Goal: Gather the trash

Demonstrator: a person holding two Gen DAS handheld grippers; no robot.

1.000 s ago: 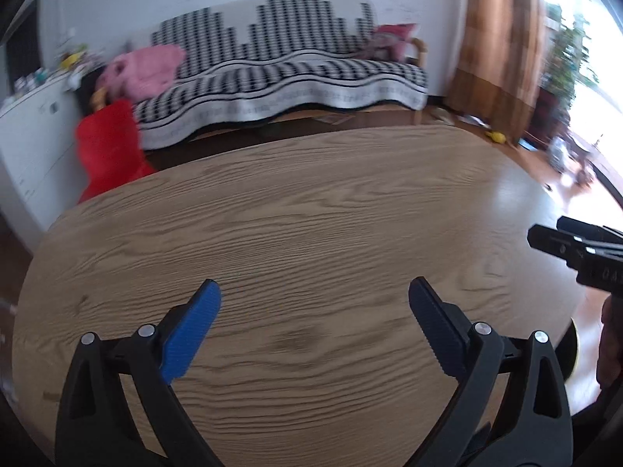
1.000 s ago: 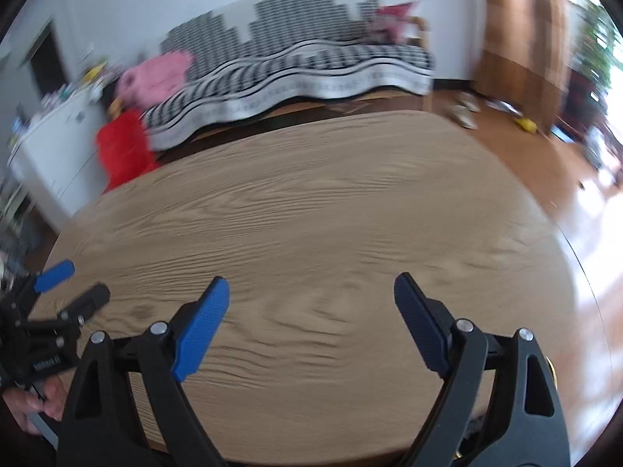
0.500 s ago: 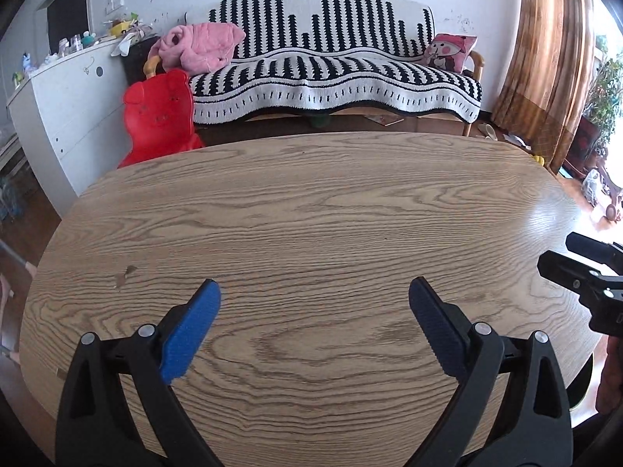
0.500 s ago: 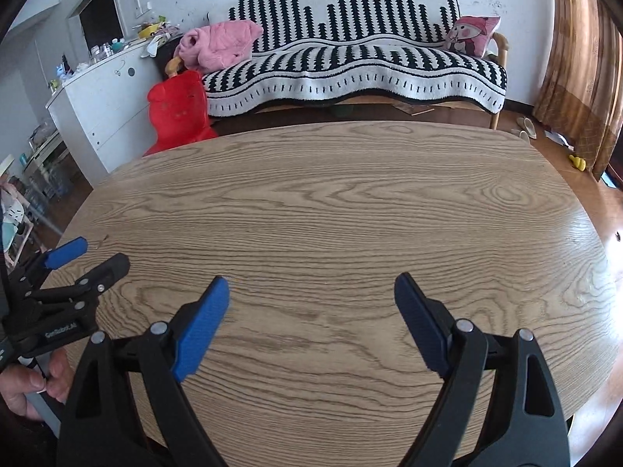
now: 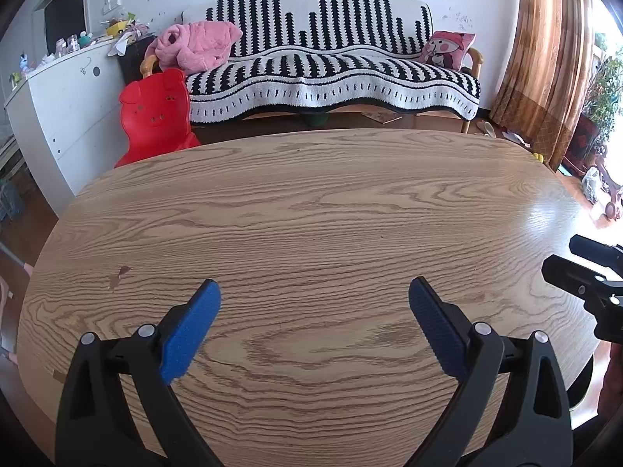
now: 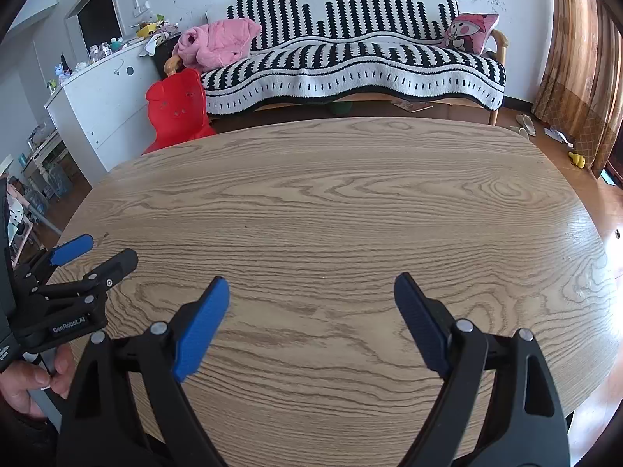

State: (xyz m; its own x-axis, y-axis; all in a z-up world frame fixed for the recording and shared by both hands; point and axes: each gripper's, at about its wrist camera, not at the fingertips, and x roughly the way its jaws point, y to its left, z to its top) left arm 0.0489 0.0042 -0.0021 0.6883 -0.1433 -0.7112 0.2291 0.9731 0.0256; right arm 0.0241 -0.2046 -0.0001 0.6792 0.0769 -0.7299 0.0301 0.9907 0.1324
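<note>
No trash shows on the wooden oval table (image 5: pixel 311 210) in either view. My left gripper (image 5: pixel 314 311) is open and empty, held over the near part of the table (image 6: pixel 331 202). My right gripper (image 6: pixel 311 307) is open and empty too, beside it. The right gripper's black fingers show at the right edge of the left wrist view (image 5: pixel 584 272). The left gripper shows at the left edge of the right wrist view (image 6: pixel 81 264), held by a hand. A small chipped spot (image 5: pixel 118 275) marks the table top at the left.
Beyond the table stand a striped sofa (image 5: pixel 331 66) with a pink blanket (image 5: pixel 194 44) and a cushion (image 5: pixel 447 48), a red pig-shaped chair (image 5: pixel 155 113), a white cabinet (image 5: pixel 66 101) at the left and brown curtains (image 5: pixel 545 58) at the right. Small items lie on the floor near the curtains (image 6: pixel 557 132).
Both views swung from blurred and tilted to level and steady. The sofa and red chair moved toward the centre of view. Both grippers stayed open.
</note>
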